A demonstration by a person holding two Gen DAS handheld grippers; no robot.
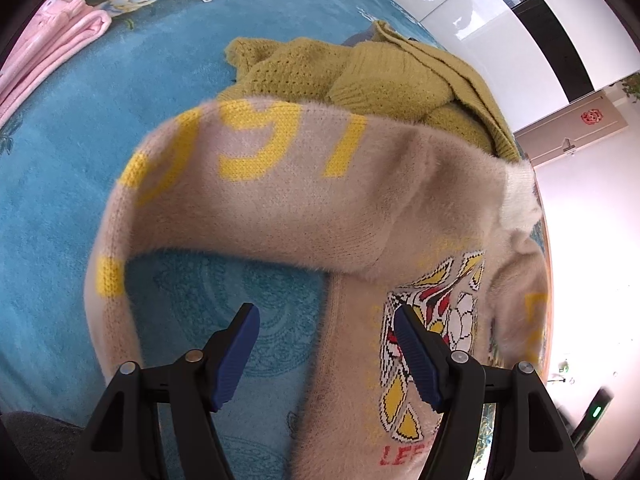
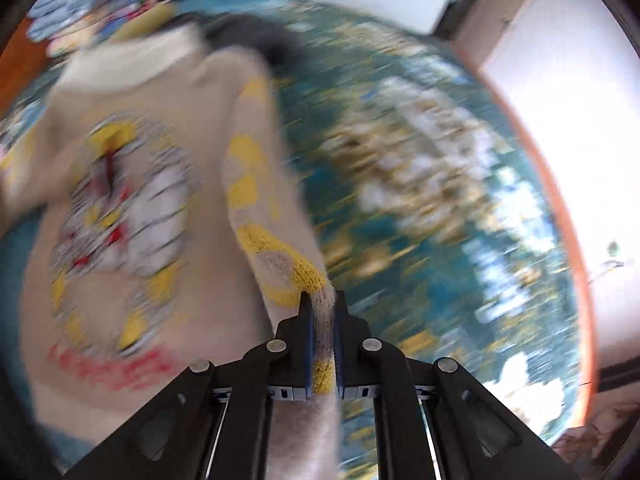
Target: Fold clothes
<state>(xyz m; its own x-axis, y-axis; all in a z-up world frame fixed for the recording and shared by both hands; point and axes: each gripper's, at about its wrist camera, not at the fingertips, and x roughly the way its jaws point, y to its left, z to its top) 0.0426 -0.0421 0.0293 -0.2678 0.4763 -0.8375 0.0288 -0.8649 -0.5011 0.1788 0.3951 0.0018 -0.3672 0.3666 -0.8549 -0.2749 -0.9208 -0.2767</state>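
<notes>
Broadly, the teal floral bedspread is the working surface, and the fuzzy beige knit sweater with yellow numerals and a cartoon print lies on it, chest up, beside a crumpled mustard-green knit sweater and a folded pink garment farther off. The sweater's numbered sleeve is lifted, its end clamped in the right claw. The left claw hangs spread apart over the body's edge, holding nothing. To fold well, I would carry the sleeve flat across the chest, press the shoulder seam with the free claw, then release.
</notes>
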